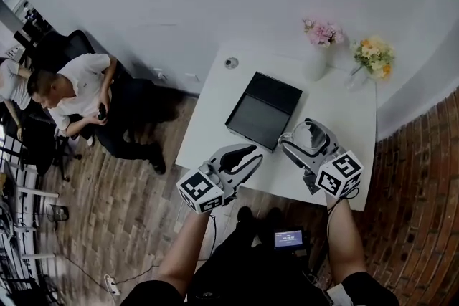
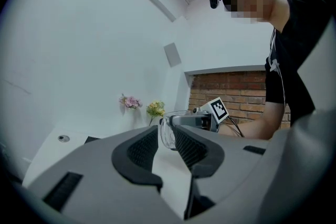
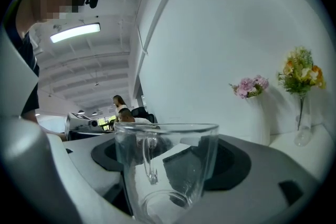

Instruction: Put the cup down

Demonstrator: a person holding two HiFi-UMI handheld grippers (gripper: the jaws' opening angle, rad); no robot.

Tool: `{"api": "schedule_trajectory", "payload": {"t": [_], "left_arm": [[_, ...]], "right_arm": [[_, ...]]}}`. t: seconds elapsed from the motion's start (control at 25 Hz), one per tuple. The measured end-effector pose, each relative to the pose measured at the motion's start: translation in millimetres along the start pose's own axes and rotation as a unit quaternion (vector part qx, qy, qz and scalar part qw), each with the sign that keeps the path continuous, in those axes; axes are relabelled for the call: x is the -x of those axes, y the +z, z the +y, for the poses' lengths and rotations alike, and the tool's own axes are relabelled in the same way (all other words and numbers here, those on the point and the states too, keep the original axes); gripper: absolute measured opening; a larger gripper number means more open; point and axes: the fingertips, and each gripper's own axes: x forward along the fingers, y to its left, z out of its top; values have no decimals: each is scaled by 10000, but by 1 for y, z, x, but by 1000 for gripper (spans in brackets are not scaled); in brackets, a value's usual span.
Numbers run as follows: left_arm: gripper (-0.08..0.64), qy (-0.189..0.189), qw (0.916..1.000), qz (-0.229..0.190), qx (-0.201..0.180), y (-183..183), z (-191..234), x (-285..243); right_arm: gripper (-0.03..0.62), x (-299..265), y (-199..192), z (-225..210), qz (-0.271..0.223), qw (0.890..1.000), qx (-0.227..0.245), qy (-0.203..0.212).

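Observation:
A clear glass cup with a handle (image 3: 173, 144) stands upright between my right gripper's (image 3: 168, 159) jaws, which are shut on it. In the head view the right gripper (image 1: 304, 135) holds the cup (image 1: 308, 132) over the front right part of the white table (image 1: 215, 111). I cannot tell whether the cup's base touches the table. My left gripper (image 1: 247, 157) hovers open at the table's front edge, left of the cup, with nothing between its fingers. In the left gripper view the left gripper (image 2: 167, 140) looks toward the cup (image 2: 168, 134) and the right gripper (image 2: 197, 121).
A black tray (image 1: 264, 110) lies mid-table, just beyond both grippers. A vase of pink flowers (image 1: 323, 34) and one of yellow flowers (image 1: 373, 55) stand at the far right edge. A round cable port (image 1: 231, 62) sits far left. A person (image 1: 79, 88) sits left of the table.

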Motion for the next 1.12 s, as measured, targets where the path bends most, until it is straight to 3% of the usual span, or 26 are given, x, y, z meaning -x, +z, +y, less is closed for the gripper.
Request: {"api": "schedule_trajectory", "payload": {"t": [0.84, 1.12], "left_arm": [[94, 257, 9994, -89, 224, -22, 56, -13], [94, 315, 9983, -356, 342, -24, 73, -22]], "right_arm": [[426, -76, -14, -77, 222, 9992, 328, -50], [426, -103, -24, -98, 307, 9988, 390, 25]]}}
